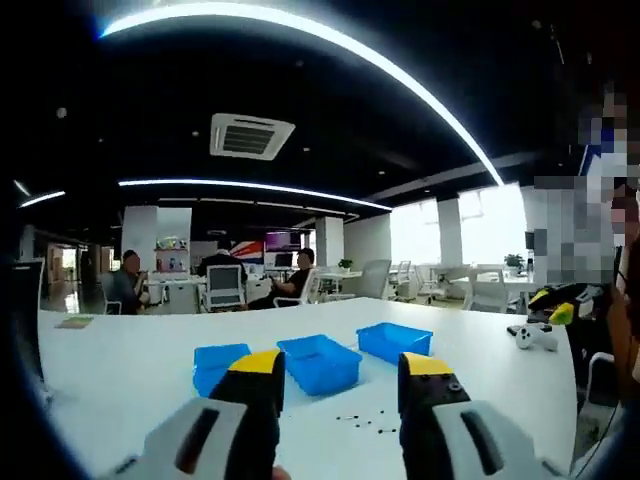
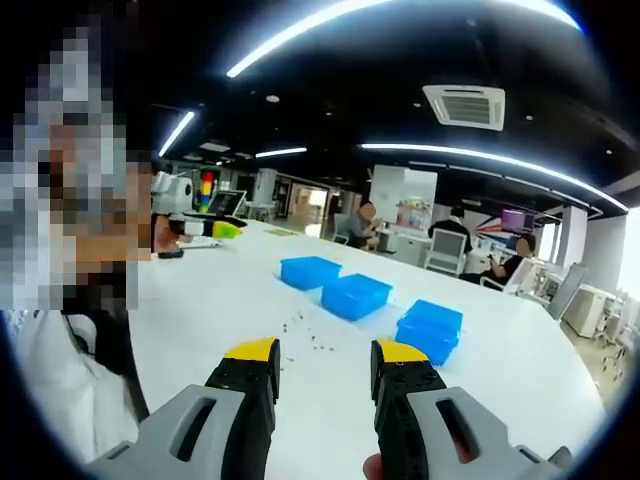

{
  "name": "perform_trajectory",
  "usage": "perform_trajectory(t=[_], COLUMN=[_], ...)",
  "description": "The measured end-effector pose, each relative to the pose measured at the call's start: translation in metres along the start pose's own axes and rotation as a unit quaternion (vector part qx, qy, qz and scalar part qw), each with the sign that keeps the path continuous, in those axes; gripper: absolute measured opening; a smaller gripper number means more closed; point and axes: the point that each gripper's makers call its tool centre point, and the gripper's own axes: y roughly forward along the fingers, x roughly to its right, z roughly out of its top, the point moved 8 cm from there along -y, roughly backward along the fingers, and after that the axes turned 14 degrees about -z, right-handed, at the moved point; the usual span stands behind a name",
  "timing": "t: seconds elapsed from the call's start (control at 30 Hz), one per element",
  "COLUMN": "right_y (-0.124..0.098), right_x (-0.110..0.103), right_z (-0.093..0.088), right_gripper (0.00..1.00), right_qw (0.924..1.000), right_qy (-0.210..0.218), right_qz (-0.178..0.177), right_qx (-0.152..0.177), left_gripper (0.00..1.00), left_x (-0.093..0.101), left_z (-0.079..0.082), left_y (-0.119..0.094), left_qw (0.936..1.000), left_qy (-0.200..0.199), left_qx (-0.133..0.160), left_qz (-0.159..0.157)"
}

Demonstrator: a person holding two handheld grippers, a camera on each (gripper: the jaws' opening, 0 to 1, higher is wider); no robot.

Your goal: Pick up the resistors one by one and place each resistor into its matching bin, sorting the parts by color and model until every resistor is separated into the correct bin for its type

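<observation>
Holding both tongs empty, jaws parted, we see the left gripper facing three blue bins at twelve o'clock, resistors scattered; no readable writing.

Three blue bins sit in a row on a white table, with a scatter of small dark resistors too tiny to count beside them. Three people sit at desks beyond the table's far edge.
</observation>
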Motion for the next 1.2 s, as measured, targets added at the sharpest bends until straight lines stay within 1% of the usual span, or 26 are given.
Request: perform_trajectory(t=[0.07, 0.17, 0.3, 0.4, 0.47, 0.53, 0.57, 0.63, 0.67, 0.73, 0.8, 0.83, 0.87, 0.93, 1.0, 1.03, 1.1, 1.17, 1.2], right_y=[0.001, 0.002, 0.004, 0.004, 0.003, 0.002, 0.002, 0.001, 0.001, 0.001, 0.001, 0.001, 0.001, 0.001, 0.001, 0.001, 0.0, 0.0, 0.0], right_x=[0.0, 0.0, 0.0, 0.0, 0.0, 0.001, 0.001, 0.002, 0.002, 0.002, 0.002, 0.002, 0.002, 0.002, 0.002, 0.002, 0.003, 0.003, 0.003], right_z=[-0.001, -0.002, -0.003, -0.004, -0.004, -0.003, -0.003, -0.003, -0.003, -0.003, -0.003, -0.003, -0.004, -0.004, -0.004, -0.003, -0.003, -0.004, -0.004], right_gripper=[0.38, 0.38, 0.38, 0.38, 0.39, 0.39, 0.39, 0.39, 0.39, 0.38, 0.38, 0.38, 0.38, 0.38, 0.38, 0.38, 0.38, 0.38, 0.38], right_qw=[1.0, 1.0, 1.0, 0.9999, 0.9999, 0.9999, 1.0, 1.0, 1.0, 1.0, 1.0, 1.0, 1.0, 1.0, 1.0, 1.0, 1.0, 1.0, 1.0], right_qy=[0.002, 0.004, 0.009, 0.01, 0.009, 0.009, 0.009, 0.008, 0.008, 0.008, 0.008, 0.008, 0.008, 0.007, 0.006, 0.006, 0.006, 0.007, 0.007], right_qz=[0.001, 0.001, -0.001, -0.001, -0.002, -0.003, -0.003, -0.004, -0.005, -0.004, -0.004, -0.004, -0.004, -0.003, -0.003, -0.003, -0.005, -0.005, -0.006], right_qx=[-0.002, -0.003, -0.003, -0.005, -0.004, -0.003, -0.002, -0.003, -0.003, -0.003, -0.003, -0.003, -0.003, -0.004, -0.004, -0.004, -0.003, -0.004, -0.005], left_gripper=[0.46, 0.47, 0.49, 0.49, 0.48, 0.45, 0.4, 0.38, 0.38, 0.38, 0.34, 0.32, 0.31, 0.31, 0.31, 0.31, 0.31, 0.31, 0.31], left_x=[0.007, 0.019, 0.032, 0.032, 0.031, 0.03, 0.029, 0.025, 0.024, 0.022, 0.02, 0.019, 0.02, 0.021, 0.023, 0.025, 0.027, 0.026, 0.023], left_z=[-0.007, -0.017, -0.028, -0.03, -0.029, -0.027, -0.027, -0.027, -0.027, -0.025, -0.025, -0.025, -0.024, -0.024, -0.024, -0.026, -0.031, -0.034, -0.035], left_y=[-0.011, -0.025, -0.032, -0.033, -0.033, -0.031, -0.029, -0.025, -0.022, -0.015, -0.006, 0.0, 0.004, 0.018, 0.033, 0.04, 0.056, 0.068, 0.079], left_qw=[1.0, 0.9998, 0.9997, 0.9998, 0.9998, 0.9998, 0.9998, 0.9993, 0.999, 0.9967, 0.9903, 0.9867, 0.9849, 0.9766, 0.9666, 0.9603, 0.9483, 0.9396, 0.9383], left_qy=[-0.004, -0.017, -0.018, -0.013, -0.014, -0.012, -0.007, -0.005, -0.002, 0.022, 0.058, 0.069, 0.074, 0.079, 0.089, 0.094, 0.083, 0.083, 0.087], left_qx=[0.001, 0.003, 0.0, -0.008, -0.008, -0.01, -0.017, -0.036, -0.044, -0.077, -0.123, -0.144, -0.152, -0.19, -0.224, -0.242, -0.276, -0.295, -0.294], left_qz=[0.002, -0.004, -0.013, -0.013, -0.013, -0.011, -0.007, 0.004, -0.001, -0.016, -0.027, -0.031, -0.038, -0.063, -0.087, -0.102, -0.134, -0.152, -0.161])
